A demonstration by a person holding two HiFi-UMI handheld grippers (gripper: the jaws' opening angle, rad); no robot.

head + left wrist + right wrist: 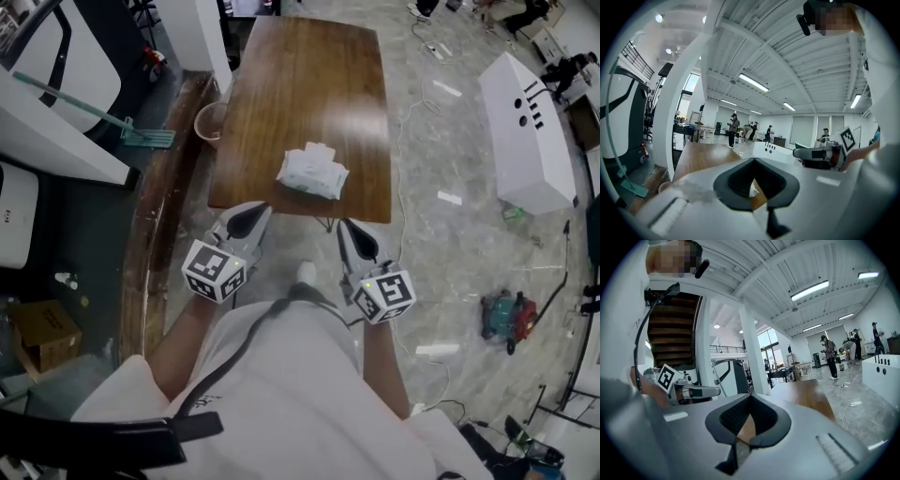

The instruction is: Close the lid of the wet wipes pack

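Observation:
The white wet wipes pack [312, 172] lies on the brown wooden table [309, 75], close to its near edge. A white flap at the pack's far side looks raised. My left gripper [249, 216] is held before the near edge, left of the pack, with its jaws together and nothing between them. My right gripper [355, 236] is beside it to the right, also short of the table, jaws together and empty. In the left gripper view the gripper [753, 161] points over the table [701, 157]. The right gripper [750, 397] points along the table [806, 394].
A pink bucket [211, 122] stands on the floor at the table's left side. A long white cabinet [525, 131] lies to the right, with cables and a red-green tool [507, 315] on the floor. Left are white machines and a cardboard box [37, 333].

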